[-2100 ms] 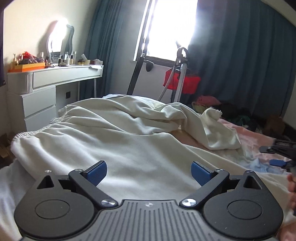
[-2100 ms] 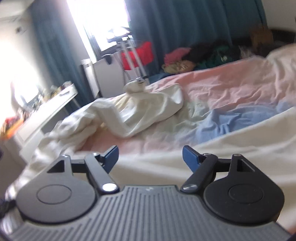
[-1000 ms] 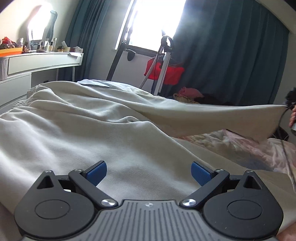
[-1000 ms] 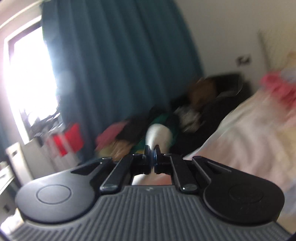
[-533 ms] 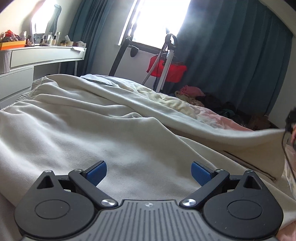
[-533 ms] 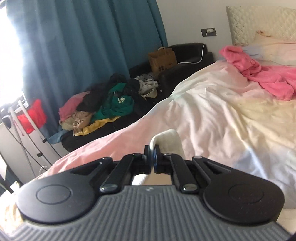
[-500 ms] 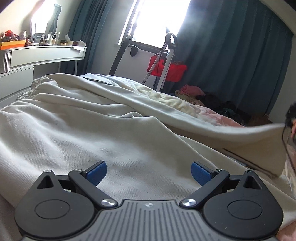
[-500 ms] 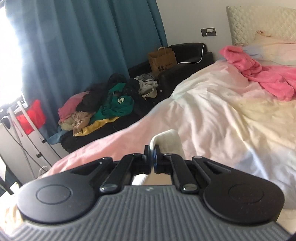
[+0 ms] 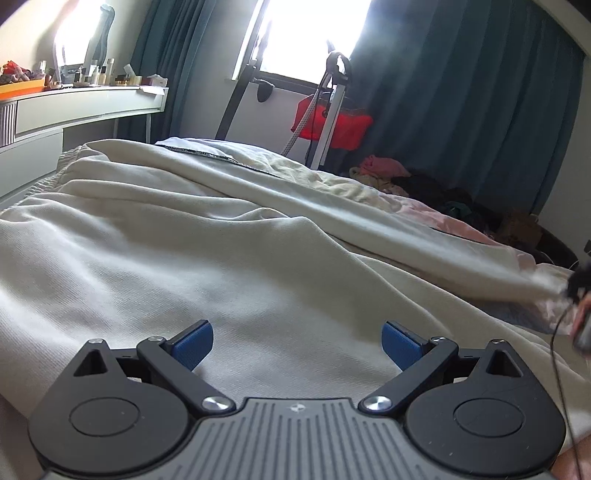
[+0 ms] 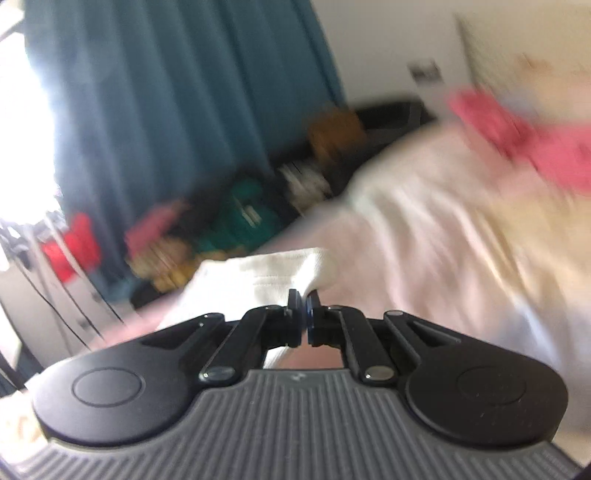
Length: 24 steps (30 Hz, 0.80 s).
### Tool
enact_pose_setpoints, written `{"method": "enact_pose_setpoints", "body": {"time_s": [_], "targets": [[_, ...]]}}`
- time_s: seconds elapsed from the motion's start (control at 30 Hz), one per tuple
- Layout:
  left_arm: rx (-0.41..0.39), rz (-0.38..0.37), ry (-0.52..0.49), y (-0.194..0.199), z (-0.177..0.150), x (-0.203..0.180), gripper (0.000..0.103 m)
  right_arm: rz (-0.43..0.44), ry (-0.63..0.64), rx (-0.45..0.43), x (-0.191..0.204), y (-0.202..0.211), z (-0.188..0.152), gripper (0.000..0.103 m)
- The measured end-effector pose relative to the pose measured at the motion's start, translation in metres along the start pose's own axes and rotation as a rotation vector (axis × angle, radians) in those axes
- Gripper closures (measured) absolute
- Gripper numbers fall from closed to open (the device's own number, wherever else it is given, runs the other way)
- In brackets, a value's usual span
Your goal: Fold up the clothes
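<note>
Cream fleece garment (image 9: 221, 258) lies spread over a bed (image 9: 454, 218) in a curtained bedroom, one long section reaching toward the right edge of the left wrist view. The left gripper (image 9: 297, 341) hovers low over the cloth, its blue-padded jaws wide apart and holding nothing. The right gripper (image 10: 303, 314), seen through heavy motion blur in its own camera, has its jaws pressed together on a cuff-like end of the same garment, which bunches just beyond the fingertips above the pink bed sheet (image 10: 443, 240). Teal curtains (image 9: 461, 110) frame a bright window (image 9: 314, 33); a white dressing table (image 9: 85, 107) stands at left, and a heap of clothes (image 10: 221, 229) lies beside the bed.
</note>
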<state>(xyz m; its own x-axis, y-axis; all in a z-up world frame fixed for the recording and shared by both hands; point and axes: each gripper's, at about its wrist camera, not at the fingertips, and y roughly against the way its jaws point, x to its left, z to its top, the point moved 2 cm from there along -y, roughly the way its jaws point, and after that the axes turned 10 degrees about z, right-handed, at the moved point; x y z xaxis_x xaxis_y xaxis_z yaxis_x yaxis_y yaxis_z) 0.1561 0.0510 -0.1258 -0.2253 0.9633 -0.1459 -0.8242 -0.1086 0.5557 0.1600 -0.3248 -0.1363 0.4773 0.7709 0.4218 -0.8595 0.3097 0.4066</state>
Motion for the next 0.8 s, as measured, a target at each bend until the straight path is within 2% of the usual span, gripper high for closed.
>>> {"method": "enact_pose_setpoints", "body": {"time_s": [0.07, 0.17, 0.37, 0.47, 0.57, 0.7, 0.8], "targets": [[0.002, -0.004, -0.011, 0.001, -0.002, -0.002, 0.004, -0.022, -0.015, 0.052, -0.025, -0.003, -0.029, 0.098], [-0.005, 0.008, -0.064, 0.002, -0.005, -0.011, 0.004, -0.003, -0.039, 0.054, -0.039, -0.001, -0.042, 0.098], [-0.019, -0.005, -0.120, 0.007, -0.006, -0.024, 0.004, 0.091, 0.037, -0.022, -0.027, 0.022, 0.002, 0.098], [-0.015, -0.016, -0.126, 0.009, -0.005, -0.026, 0.004, 0.090, 0.058, -0.026, -0.037, 0.026, 0.012, 0.098], [-0.021, -0.012, -0.145, 0.011, -0.006, -0.029, 0.004, 0.072, 0.036, 0.031, -0.058, 0.025, -0.006, 0.098], [-0.033, -0.021, -0.147, 0.015, -0.005, -0.029, 0.004, 0.019, 0.077, 0.146, -0.076, 0.021, -0.044, 0.097], [-0.043, -0.021, -0.154, 0.018, -0.003, -0.031, 0.004, 0.000, 0.136, 0.162, -0.066, 0.025, -0.050, 0.094]]}}
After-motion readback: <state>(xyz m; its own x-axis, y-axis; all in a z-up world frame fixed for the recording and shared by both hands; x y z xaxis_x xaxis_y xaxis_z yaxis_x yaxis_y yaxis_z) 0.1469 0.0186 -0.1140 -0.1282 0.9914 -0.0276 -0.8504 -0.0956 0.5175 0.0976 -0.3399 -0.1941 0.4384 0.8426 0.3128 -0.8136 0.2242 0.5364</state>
